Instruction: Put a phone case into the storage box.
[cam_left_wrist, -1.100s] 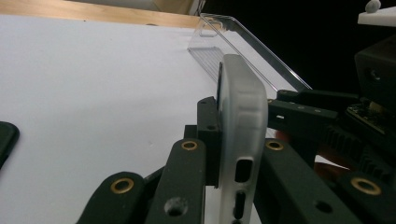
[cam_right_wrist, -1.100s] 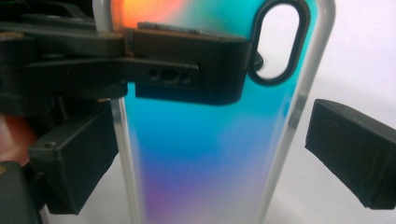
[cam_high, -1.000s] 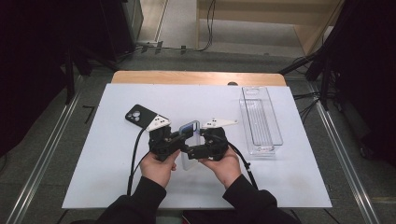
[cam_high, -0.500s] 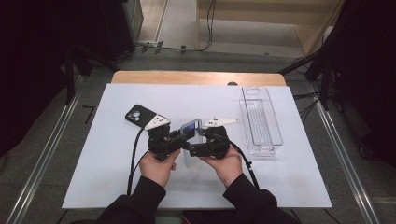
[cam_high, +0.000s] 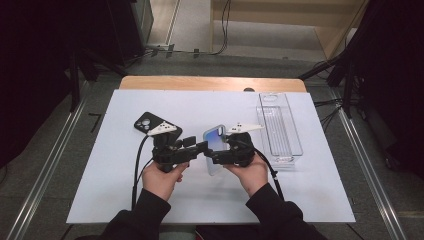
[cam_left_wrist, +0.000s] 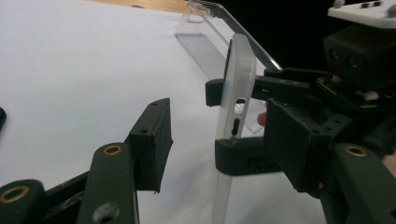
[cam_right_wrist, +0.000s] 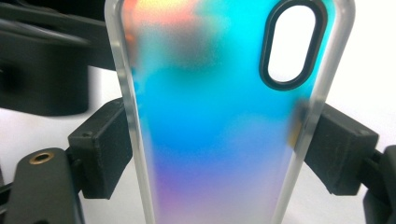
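Observation:
A translucent phone case (cam_high: 215, 136) with a blue-to-purple sheen stands upright above the white mat. My right gripper (cam_high: 216, 155) is shut on its two long edges, and both pads (cam_right_wrist: 105, 144) press the rim in the right gripper view around the case (cam_right_wrist: 219, 116). My left gripper (cam_high: 202, 147) faces it from the left. Its jaws have just been opening and stand apart from the case (cam_left_wrist: 239, 60), with the near fingertip (cam_left_wrist: 154, 135) clear of it. A black phone case (cam_high: 147, 122) lies flat behind the left hand.
A clear plastic tray (cam_high: 280, 127) lies lengthwise at the right of the white mat (cam_high: 125, 200). A wooden table edge (cam_high: 210, 83) runs along the back. Dark stands and cables flank the table.
The left gripper's jaws have spread off the blue case, which now stands higher in the right gripper's hold. Both hands stay in nearly the same place.

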